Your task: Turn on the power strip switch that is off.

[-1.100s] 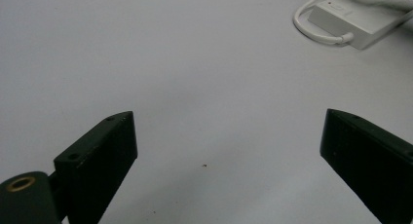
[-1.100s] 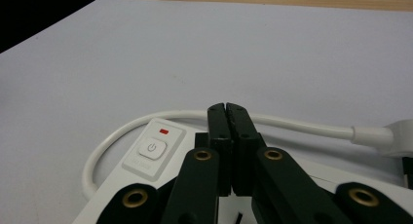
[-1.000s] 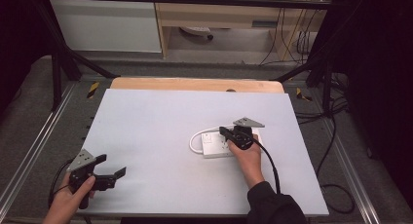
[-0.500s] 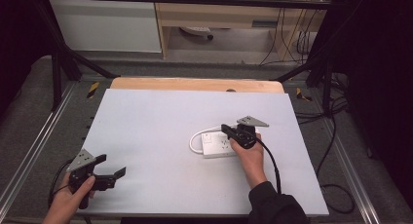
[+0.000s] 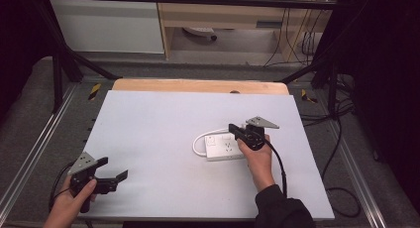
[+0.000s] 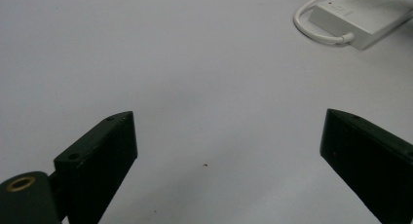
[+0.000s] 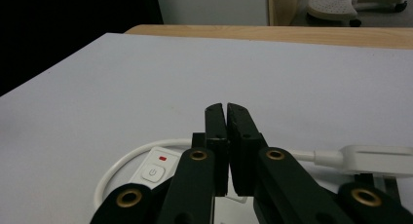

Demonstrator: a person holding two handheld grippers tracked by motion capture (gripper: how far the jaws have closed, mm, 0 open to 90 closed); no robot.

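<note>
A white power strip (image 5: 224, 148) lies right of the table's middle, with its white cable (image 5: 199, 141) looped at its left end. My right gripper (image 5: 233, 128) hovers over the strip's far edge and points left, its jaws pressed together with nothing between them. In the right gripper view the shut gripper (image 7: 225, 108) sits above the strip's power button (image 7: 152, 173) and red light (image 7: 162, 158). A white plug (image 7: 375, 158) lies to the right. My left gripper (image 5: 113, 168) rests at the near left corner, wide open. In the left gripper view the gripper (image 6: 229, 124) faces bare table, with the power strip (image 6: 363, 14) far off.
The white table top (image 5: 163, 119) has a wooden strip (image 5: 198, 85) along its far edge. Metal rails (image 5: 39, 148) run along both sides. Black cables (image 5: 341, 134) trail off to the right of the table, and a cabinet stands beyond it.
My right gripper has shifted very slightly over the power strip. The left gripper has stayed where it was, still open.
</note>
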